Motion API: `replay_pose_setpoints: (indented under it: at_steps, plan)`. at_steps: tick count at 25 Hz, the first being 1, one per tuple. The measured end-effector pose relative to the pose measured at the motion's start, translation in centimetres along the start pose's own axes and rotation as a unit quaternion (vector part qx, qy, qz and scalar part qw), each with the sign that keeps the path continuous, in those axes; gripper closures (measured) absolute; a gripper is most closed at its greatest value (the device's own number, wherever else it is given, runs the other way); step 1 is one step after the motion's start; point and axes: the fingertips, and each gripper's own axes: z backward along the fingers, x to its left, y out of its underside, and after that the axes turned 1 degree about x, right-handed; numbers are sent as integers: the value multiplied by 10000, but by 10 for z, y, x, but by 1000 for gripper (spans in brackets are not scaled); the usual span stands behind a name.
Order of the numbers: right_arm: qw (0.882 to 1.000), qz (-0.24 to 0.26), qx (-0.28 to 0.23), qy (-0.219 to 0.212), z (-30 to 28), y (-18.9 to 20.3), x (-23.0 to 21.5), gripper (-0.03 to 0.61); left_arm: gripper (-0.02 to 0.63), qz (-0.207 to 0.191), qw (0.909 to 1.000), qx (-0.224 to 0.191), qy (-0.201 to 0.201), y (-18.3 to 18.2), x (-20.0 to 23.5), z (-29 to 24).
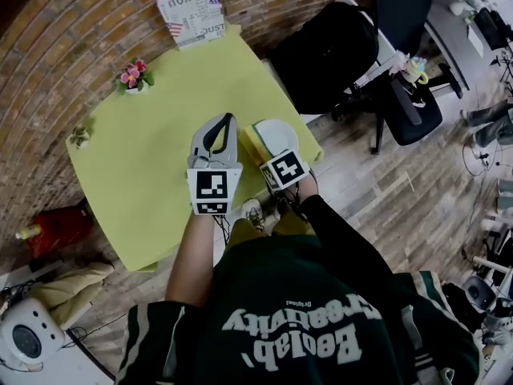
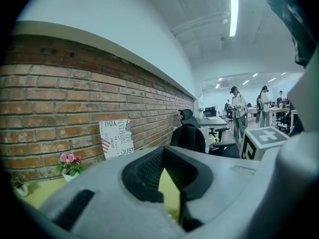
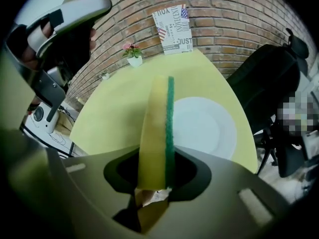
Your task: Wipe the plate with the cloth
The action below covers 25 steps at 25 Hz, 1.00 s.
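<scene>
Sponge (image 3: pixel 158 128) is being clamped in right gripper (image 3: pixel 157 177) jaws just beside plate (image 3: pixel 204 128) at table (image 1: pixel 152 159) corner near chair (image 1: pixel 325 50); left gripper (image 1: pixel 229 119) jaws are being held together, empty.

Dim, flat light; fisheye-warped, dark-vignetted edges

white plate (image 3: pixel 209 128) flat on table (image 3: pixel 114 108), yellow cloth (image 3: pixel 155 133), green face, upright in right tongs (image 3: pixel 155 176)

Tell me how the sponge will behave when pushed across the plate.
The sponge stands straight out of the right gripper without drooping, so it is probably stiff and light. Its green layer looks rough, so it will likely drag rather than slip on the plate.
</scene>
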Motion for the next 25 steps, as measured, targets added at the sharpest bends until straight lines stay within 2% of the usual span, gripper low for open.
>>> replay_pose_setpoints:
  at_steps: [12, 19, 21, 25]
  plan:
    - [9961, -643, -82, 599, 23, 17, -62, 449, 609, -63, 9995, -29, 316, -2, -21, -13]
    - [9903, -1011, -133, 940, 40, 31, -98, 448, 609, -94, 9993, 20, 363, -1, -25, -15]
    - [9908, -974, -150, 927, 43, 31, -96, 448, 609, -129, 9992, 58, 378, 1, -27, -14]
    - [9942, -836, -281, 612, 39, 21, -72, 448, 609, -126, 9991, 80, 403, 5, -27, -11]
